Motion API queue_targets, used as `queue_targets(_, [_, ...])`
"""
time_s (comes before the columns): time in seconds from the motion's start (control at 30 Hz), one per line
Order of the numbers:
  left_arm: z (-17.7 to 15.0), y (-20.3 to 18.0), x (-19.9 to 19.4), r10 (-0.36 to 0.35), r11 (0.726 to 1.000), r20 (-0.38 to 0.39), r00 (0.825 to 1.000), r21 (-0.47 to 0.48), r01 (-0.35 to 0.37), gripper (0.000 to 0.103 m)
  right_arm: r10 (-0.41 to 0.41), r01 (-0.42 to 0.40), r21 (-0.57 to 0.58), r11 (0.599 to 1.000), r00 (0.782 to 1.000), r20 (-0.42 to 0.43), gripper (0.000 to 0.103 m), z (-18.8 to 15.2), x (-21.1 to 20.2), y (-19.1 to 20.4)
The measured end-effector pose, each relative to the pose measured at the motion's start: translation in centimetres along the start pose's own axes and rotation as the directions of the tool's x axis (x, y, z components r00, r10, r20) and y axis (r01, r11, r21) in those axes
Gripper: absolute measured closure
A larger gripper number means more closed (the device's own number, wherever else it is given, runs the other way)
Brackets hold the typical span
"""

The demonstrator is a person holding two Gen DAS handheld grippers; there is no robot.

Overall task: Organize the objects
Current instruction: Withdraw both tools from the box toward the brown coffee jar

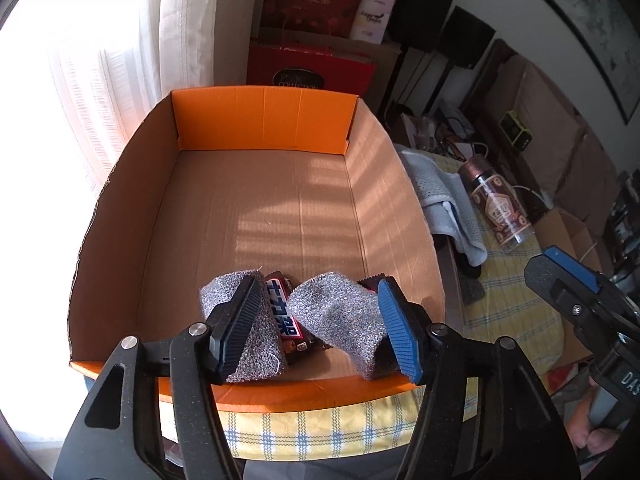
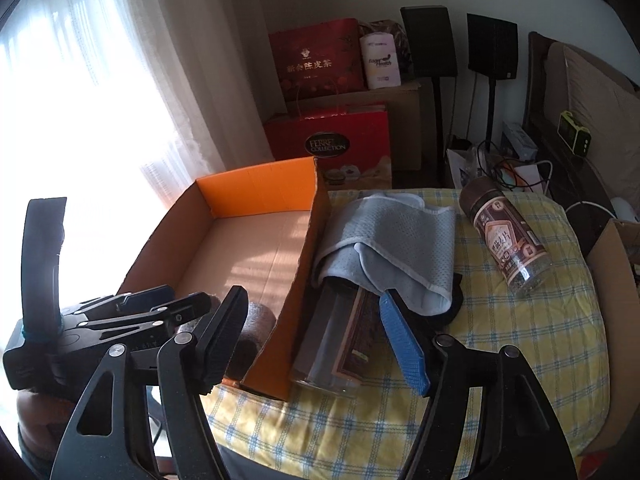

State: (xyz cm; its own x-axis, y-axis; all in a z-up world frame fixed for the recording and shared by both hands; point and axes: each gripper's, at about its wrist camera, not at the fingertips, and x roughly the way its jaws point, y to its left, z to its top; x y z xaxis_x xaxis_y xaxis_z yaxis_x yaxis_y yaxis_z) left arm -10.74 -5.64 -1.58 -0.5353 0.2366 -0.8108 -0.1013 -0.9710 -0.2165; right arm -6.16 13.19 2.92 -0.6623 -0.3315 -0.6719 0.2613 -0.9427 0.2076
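Note:
An open cardboard box [image 1: 120, 216] with orange end flaps sits on a yellow checked bedspread [image 1: 508, 292]. At its near end lie two grey fuzzy rolls [image 1: 332, 312] with a dark candy bar [image 1: 286, 316] between them. My left gripper [image 1: 316, 284] hangs open just over them, its pads not pressing on anything. My right gripper [image 2: 311, 295] is open too, above the box's right wall [image 2: 304, 264] and a clear jar [image 2: 336, 344] that lies half under a grey-blue mesh cloth [image 2: 392, 232]. A brown-lidded bottle [image 2: 504, 236] lies further right on the bed.
Red gift bags [image 2: 332, 140] and a carton stand behind the box, with two black speakers [image 2: 428, 40] on stands. A bright curtained window [image 2: 100, 100] fills the left. A cluttered bedside top [image 2: 520, 160] and another cardboard box [image 2: 616, 264] are at the right.

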Motion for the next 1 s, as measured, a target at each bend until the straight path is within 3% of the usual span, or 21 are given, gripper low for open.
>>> queue_targets(0.17, [-0.3,-0.9,-0.1,-0.08,0.997,-0.014,0.997,-0.021,0.08,0.039,-0.052,0.052,0.002,0.999,0.999,0.003,0.017,-0.2,-0.6,-2.1])
queue_targets(0.23, [-0.5,-1.7,-0.1,-0.082,0.997,-0.007,0.997,-0.003,0.082,0.027,-0.065,0.065,0.014,0.998,0.998,-0.002,0.016,-0.4,-0.8,-3.1])
queue_targets(0.63, [-1.1,-6.1,-0.2,-0.111,0.991,0.009,0.994,0.069,0.111,0.026,-0.166,0.166,0.05,0.985,0.986,-0.006,0.016,-1.4,-2.7,-8.3])
queue_targets(1.0, [-0.3,-9.2,0.3,-0.139,0.986,0.0,0.99,0.098,0.138,0.026,-0.202,0.202,0.103,0.974,0.979,-0.004,0.016,-1.9,-3.9,-12.3])
